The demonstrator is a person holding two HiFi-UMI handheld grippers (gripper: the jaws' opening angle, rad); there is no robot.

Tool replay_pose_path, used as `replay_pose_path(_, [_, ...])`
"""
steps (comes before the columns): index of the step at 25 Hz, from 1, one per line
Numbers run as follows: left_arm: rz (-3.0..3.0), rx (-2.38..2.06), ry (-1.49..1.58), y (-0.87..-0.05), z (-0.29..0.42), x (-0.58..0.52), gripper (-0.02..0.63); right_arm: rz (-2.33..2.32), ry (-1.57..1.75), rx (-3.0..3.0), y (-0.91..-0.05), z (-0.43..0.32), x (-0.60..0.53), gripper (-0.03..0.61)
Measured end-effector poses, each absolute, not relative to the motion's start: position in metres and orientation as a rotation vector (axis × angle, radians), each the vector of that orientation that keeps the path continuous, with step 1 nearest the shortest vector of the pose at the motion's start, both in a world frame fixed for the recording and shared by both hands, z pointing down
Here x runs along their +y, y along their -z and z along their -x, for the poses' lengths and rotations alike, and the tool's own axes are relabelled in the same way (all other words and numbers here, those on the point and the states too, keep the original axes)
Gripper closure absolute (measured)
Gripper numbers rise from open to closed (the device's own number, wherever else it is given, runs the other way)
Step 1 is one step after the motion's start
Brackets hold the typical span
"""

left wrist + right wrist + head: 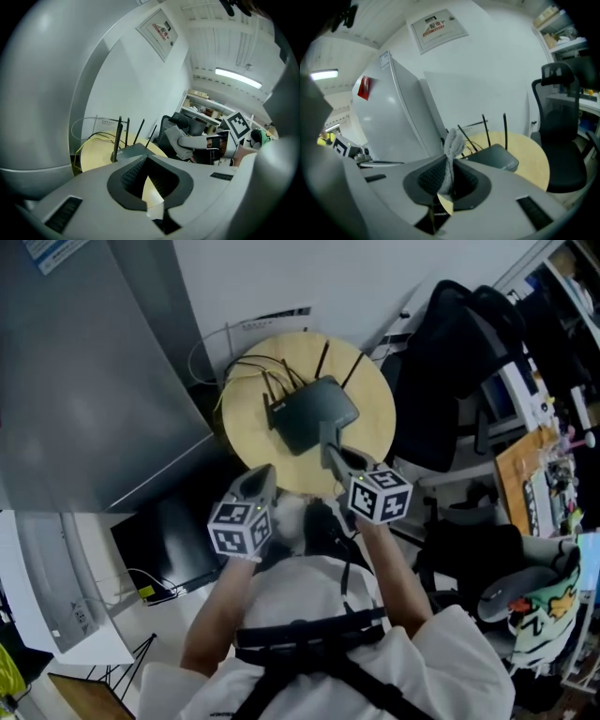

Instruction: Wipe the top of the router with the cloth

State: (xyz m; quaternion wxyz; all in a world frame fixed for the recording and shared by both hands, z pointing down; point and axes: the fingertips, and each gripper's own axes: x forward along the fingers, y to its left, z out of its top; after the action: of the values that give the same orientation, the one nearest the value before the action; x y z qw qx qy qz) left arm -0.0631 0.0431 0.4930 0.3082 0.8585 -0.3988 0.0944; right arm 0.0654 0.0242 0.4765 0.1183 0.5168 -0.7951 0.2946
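Note:
A dark router (314,413) with several thin antennas lies on a round wooden table (375,399); it also shows in the left gripper view (136,150) and the right gripper view (494,157). My right gripper (337,457) (449,180) hovers at the router's near edge, shut on a grey cloth (452,145) that sticks up between the jaws. The same cloth (176,138) appears in the left gripper view. My left gripper (261,476) (147,180) sits at the table's near left rim, open, with nothing between its jaws.
A tall grey cabinet (84,362) stands left of the table. A black office chair (450,371) (562,140) is on the right, with a cluttered desk (544,474) beyond it. Yellow and black cables (239,371) run off the table's far left.

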Motion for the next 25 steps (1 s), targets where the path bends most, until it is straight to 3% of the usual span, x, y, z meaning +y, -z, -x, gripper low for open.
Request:
replay_pose_path(6, [-2.331, -1.082, -0.217, -0.456, 0.045, 0.041, 0.624, -1.587, -0.686, -2.378, -0.417, -0.095, 0.044, 0.545])
replay_pose_path(25, [-2.313, -1.164, -0.169, -0.426, -0.021, 0.030, 0.624, -1.512, -0.649, -2.469, -0.388, -0.153, 0.037, 0.545])
